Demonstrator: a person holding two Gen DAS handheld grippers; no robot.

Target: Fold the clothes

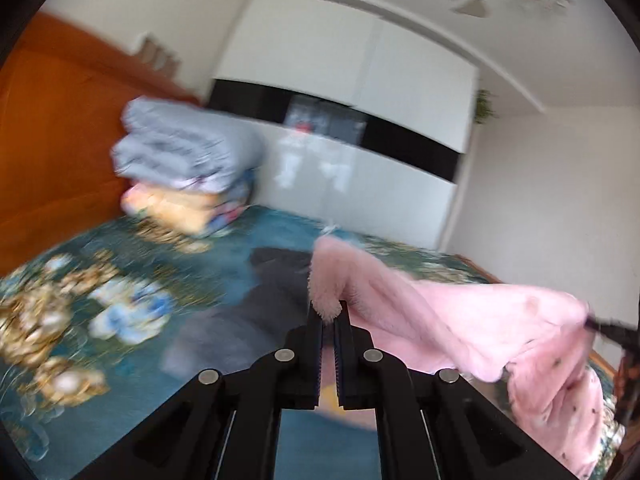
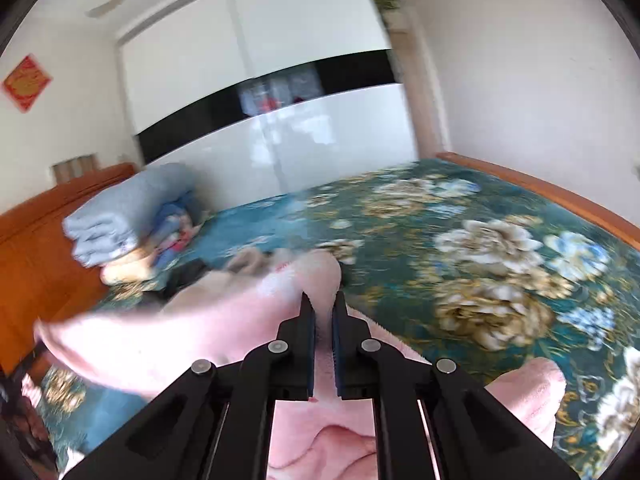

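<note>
A fluffy pink garment (image 1: 460, 320) hangs stretched in the air above the bed. My left gripper (image 1: 329, 314) is shut on one edge of it. The cloth runs off to the right, where the other gripper (image 1: 612, 330) shows dark at its far end. In the right wrist view my right gripper (image 2: 323, 300) is shut on the pink garment (image 2: 224, 320), which stretches away to the left and hangs below the fingers. A dark garment (image 1: 276, 280) lies flat on the bed under the pink one.
The bed has a teal floral cover (image 2: 460, 248) and an orange wooden frame (image 2: 540, 188). A pile of folded blankets and pillows (image 1: 184, 168) sits by the headboard (image 1: 48, 140). A white and black wardrobe (image 1: 360, 120) stands behind the bed.
</note>
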